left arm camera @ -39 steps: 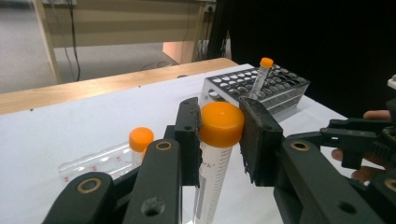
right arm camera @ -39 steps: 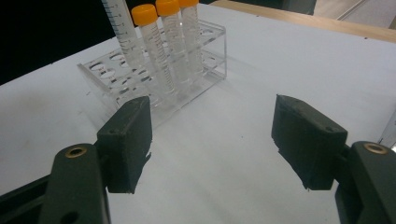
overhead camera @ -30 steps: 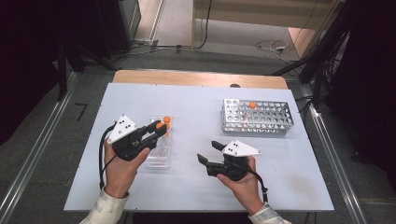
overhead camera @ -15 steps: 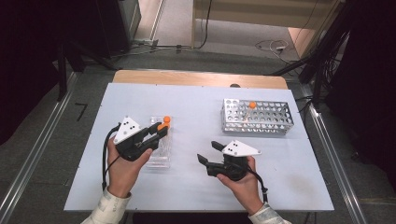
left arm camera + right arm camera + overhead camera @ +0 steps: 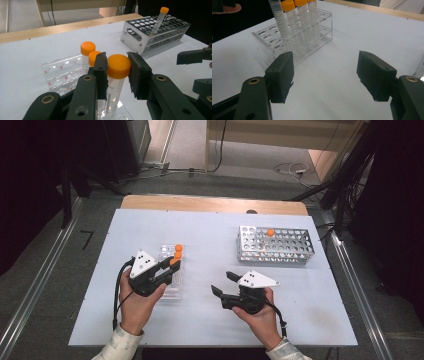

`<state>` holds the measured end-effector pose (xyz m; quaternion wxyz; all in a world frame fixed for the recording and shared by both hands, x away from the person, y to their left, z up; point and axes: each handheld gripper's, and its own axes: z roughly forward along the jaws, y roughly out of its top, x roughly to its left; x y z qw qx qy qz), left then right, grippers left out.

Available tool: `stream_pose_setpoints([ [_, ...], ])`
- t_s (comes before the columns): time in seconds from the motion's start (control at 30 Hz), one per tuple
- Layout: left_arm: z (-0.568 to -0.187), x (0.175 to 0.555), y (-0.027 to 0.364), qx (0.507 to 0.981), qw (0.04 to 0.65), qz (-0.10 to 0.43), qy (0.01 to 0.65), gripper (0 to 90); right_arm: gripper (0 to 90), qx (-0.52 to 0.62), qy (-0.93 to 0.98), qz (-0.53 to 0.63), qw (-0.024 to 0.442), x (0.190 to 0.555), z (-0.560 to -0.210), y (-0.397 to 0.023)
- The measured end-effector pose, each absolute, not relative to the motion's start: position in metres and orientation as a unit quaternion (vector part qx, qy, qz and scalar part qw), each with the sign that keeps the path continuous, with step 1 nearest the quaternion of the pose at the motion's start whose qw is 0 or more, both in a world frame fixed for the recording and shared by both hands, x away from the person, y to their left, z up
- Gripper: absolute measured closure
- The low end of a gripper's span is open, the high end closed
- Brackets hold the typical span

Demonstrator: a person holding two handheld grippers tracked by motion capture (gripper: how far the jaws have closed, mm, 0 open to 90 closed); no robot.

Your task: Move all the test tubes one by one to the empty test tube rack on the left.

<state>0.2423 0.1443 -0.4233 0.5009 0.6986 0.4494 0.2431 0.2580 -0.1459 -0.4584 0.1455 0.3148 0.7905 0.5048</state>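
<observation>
Our left gripper (image 5: 117,72) clamps the orange cap of a clear plastic tube (image 5: 115,75) in the transparent acrylic rack (image 5: 58,72); our right gripper (image 5: 325,75) hovers, jaws apart

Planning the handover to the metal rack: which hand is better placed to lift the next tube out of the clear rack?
Left. The left claw is already shut on an orange-capped tube in the clear rack, while the right claw is open over bare table.

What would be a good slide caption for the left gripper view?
Left gripper shut on an orange-capped tube in the clear rack; metal rack beyond.
</observation>
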Motion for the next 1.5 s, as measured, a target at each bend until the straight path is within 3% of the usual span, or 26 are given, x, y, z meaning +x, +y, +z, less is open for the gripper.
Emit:
stream_pose_setpoints([
  [0.1, -0.424, 0.241, 0.143, 0.703, 0.495, 0.246, 0.448, 69.0, 28.7, 0.317, 0.791, 0.504, 0.144, 0.258, -0.459, -0.146],
  [0.33, -0.422, 0.238, 0.141, 0.698, 0.5, 0.248, 0.448, 53.2, 28.7, 0.316, 0.791, 0.504, 0.145, 0.258, -0.459, -0.145],
  [0.6, -0.417, 0.236, 0.14, 0.678, 0.526, 0.235, 0.456, 26.0, 28.9, 0.323, 0.786, 0.502, 0.16, 0.262, -0.458, -0.151],
  [0.7, -0.417, 0.237, 0.141, 0.674, 0.528, 0.237, 0.459, 20.7, 29.0, 0.327, 0.785, 0.495, 0.177, 0.265, -0.458, -0.155],
  [1.5, -0.419, 0.241, 0.144, 0.664, 0.537, 0.222, 0.471, 19.3, 31.5, 0.449, 0.708, 0.448, 0.31, 0.347, -0.448, -0.232],
])
